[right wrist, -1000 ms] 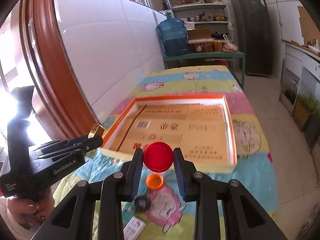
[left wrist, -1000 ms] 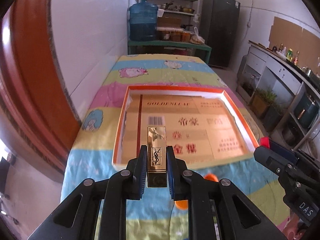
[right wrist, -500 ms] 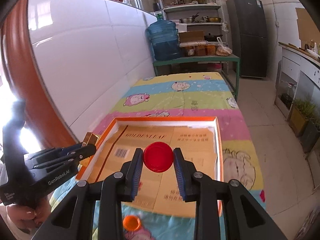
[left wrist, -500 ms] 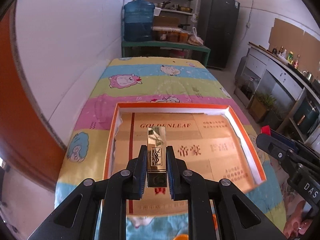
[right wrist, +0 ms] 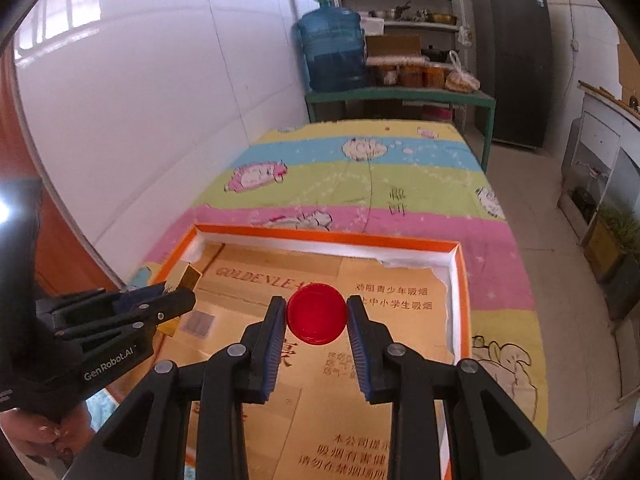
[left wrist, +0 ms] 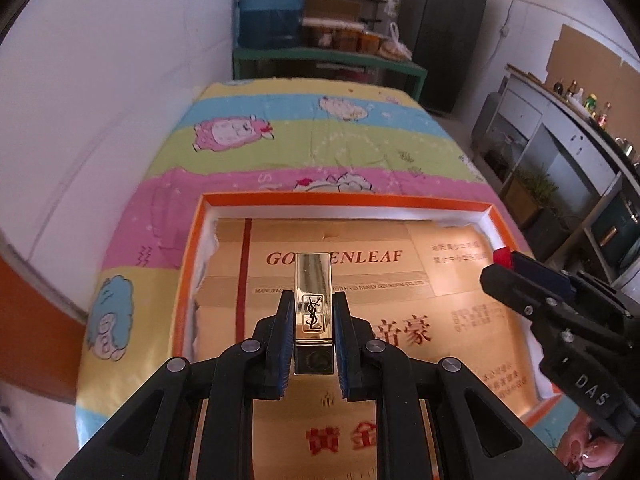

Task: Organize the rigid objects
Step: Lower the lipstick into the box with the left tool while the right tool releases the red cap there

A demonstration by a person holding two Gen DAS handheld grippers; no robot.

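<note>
Both tools have travelled forward over the orange-rimmed tray (left wrist: 192, 280): a second ago its near wall lay ahead of the jaws, with an orange cap and a dark cap on the cloth below, and now that wall has slipped beneath the view and only the tray's gold card floor shows under the fingers.

Left tool (left wrist: 313, 312) is closed on a gold lipstick case (left wrist: 313, 300), held upright between its blue pads, above the floor toward the tray's 9 o'clock side. Right tool (right wrist: 316, 316) is clamped on a round red cap (right wrist: 316, 314), over the middle of the tray; from the left wrist it shows at 3 o'clock, red cap at its tip.

By my reading, the step in hand is carrying both pieces to the tray for placing. Next comes lowering each until it nears the card floor, then letting go, lipstick and cap kept apart. Whether either piece touches the floor yet I cannot tell. Worktop (right wrist: 400, 184) beyond the tray, at 12 o'clock, carries only its striped cartoon cloth.
</note>
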